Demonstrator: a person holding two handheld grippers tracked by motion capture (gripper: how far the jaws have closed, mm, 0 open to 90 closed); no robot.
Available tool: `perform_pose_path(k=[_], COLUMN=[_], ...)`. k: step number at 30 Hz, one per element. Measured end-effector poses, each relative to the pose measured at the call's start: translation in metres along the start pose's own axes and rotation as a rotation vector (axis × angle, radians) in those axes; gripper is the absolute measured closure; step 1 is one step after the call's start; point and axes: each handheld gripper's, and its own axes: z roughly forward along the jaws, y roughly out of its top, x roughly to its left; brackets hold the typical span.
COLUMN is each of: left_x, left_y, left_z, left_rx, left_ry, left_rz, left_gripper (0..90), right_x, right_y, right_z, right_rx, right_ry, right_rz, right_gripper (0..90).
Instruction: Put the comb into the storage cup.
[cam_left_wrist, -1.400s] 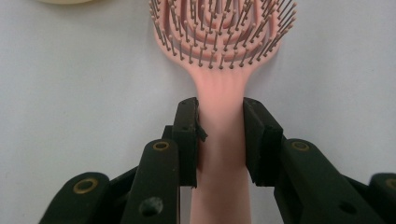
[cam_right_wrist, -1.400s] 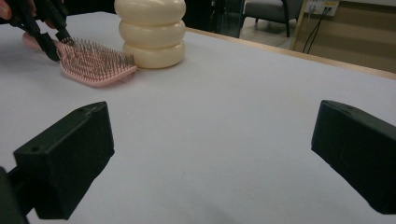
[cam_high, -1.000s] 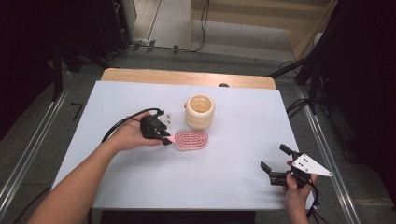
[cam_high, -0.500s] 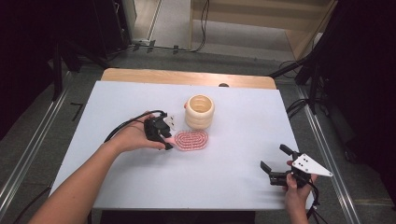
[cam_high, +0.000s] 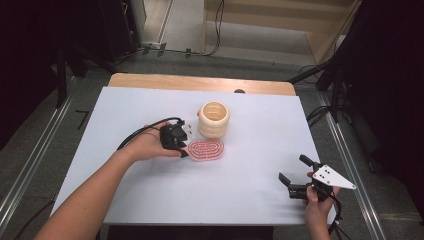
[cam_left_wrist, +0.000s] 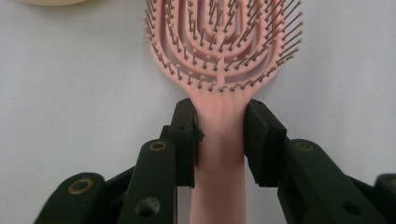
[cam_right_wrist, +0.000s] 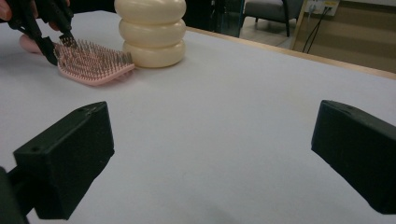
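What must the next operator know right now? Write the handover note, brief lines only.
Left gripper: its jaws have just been closing and are now shut on the handle of the pink hairbrush.
Right gripper: open, holds nothing, at the near right corner of the table.
Hairbrush lies flat on the table, bristles up, just in front of the cream ribbed holder, which stands upright.
Done: brush gripped.
Left: lift it; probably stand it in the holder.

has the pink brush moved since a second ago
No. The pink hairbrush lies just in front of the cream ribbed holder, as before, with the left gripper clamped on its handle.
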Motion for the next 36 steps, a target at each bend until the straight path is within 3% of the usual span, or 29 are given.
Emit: perform_pose_path(k=[19,36], left_x=[-0.004,-0.009], left_y=[-0.004,-0.012], left_z=[-0.001,-0.016], left_rx=[-0.036,-0.115], left_ry=[0.007,0.012], left_rz=[0.019,0.02], left_gripper=[70.6,70.7], right_x=[0.0,-0.001], right_y=[0.0,0.001], right_z=[0.0,-0.002], right_rx=[-0.002,-0.01], right_ry=[0.0,-0.007], right_rz=[0.003,0.011], right_gripper=[0.0,0.0])
